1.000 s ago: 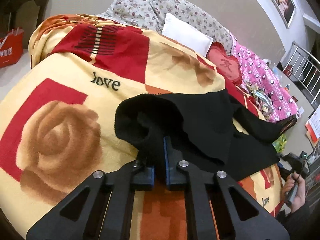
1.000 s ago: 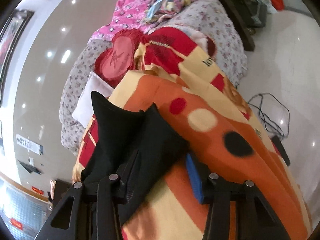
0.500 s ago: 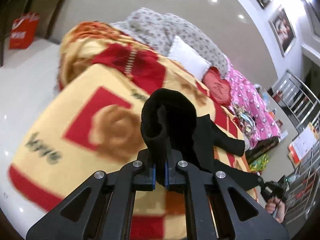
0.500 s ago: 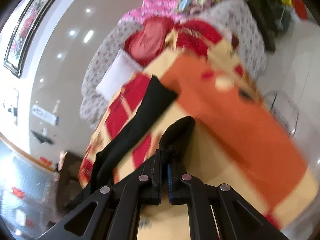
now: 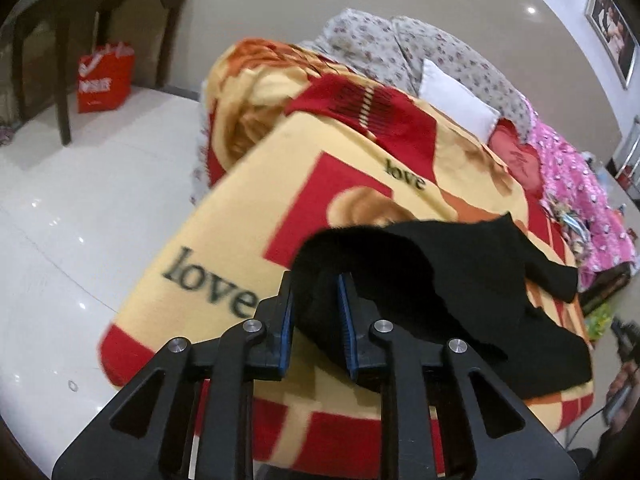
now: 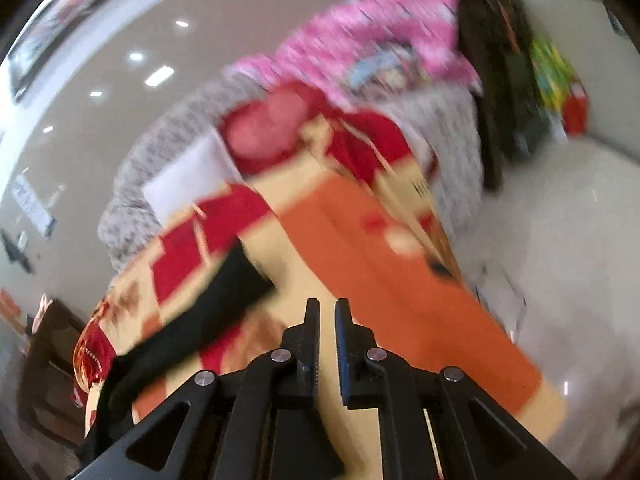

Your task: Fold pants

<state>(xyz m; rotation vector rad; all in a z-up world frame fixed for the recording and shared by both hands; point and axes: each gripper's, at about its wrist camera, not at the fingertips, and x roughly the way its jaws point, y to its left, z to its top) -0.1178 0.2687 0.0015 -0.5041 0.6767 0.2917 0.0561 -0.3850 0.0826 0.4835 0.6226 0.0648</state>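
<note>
Your left gripper (image 5: pixel 316 284) is opening, pants (image 5: pixel 432 280) fabric between its jaws but hardly pinched. Your right gripper (image 6: pixel 327 308) is opening too, nothing between its jaws. The pants lie on the blanket (image 5: pixel 240 216).

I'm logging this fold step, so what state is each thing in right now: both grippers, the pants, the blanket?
left gripper: jaws opening, black fabric between them.
right gripper: jaws opening, nothing between them.
black pants: rumpled, lying on the blanket, one end bunched at the left gripper.
blanket: spread over the bed, under the pants.
white pillow: lying at the far end.
</note>
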